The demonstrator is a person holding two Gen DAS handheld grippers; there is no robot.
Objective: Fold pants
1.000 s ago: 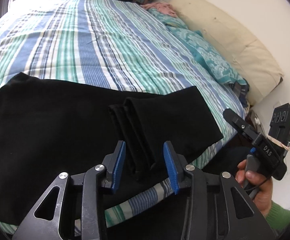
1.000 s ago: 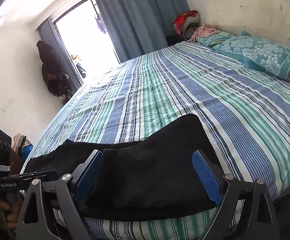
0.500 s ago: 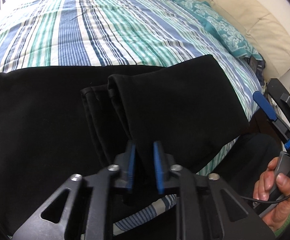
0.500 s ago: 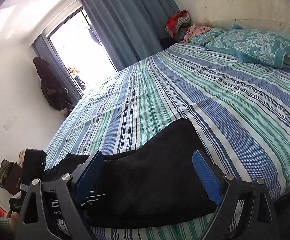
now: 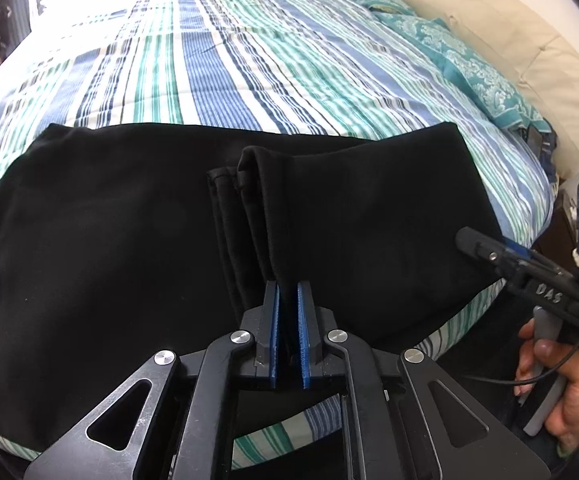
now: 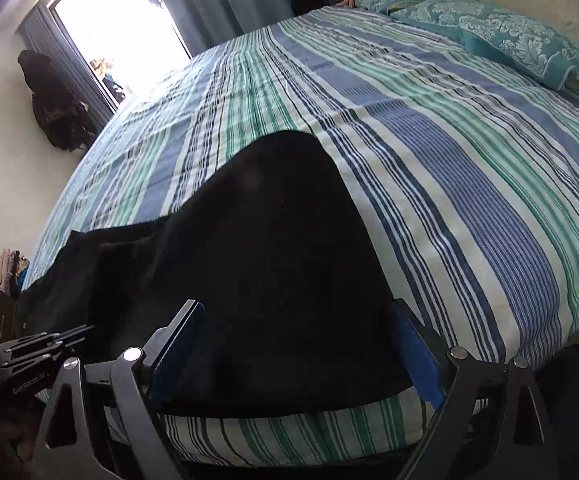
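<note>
Two hand-held grippers work at the near edge of the bed (image 5: 249, 60), where the black pants (image 5: 109, 240) lie flat across the striped cover, one end already doubled over toward the near right corner so that a stack of cuffs or hems shows near the middle. The left gripper (image 5: 287, 300) has its blue pads pressed almost together on a raised ridge of that doubled layer at the bed's near edge; its jaws have just eased slightly apart after closing, yet black cloth is between them and looks pinched. The right gripper (image 6: 293, 354) stands spread wide, its fingers straddling the end of the folded part near the right corner, with the pads not visibly pressing the fabric. In the left wrist view a hand (image 5: 565, 392) can be seen holding that right tool beyond the bed's edge. The cloth looks soft, light and limp, a matte knit that drapes and will sag wherever it is unsupported, so a single pinch would likely let the layers slide and fan out. Taking hold at the edge of the stack, catching every layer at two well-spaced points along the near edge, seems the safer way to carry the next fold across without the hems drifting out of line.
</note>
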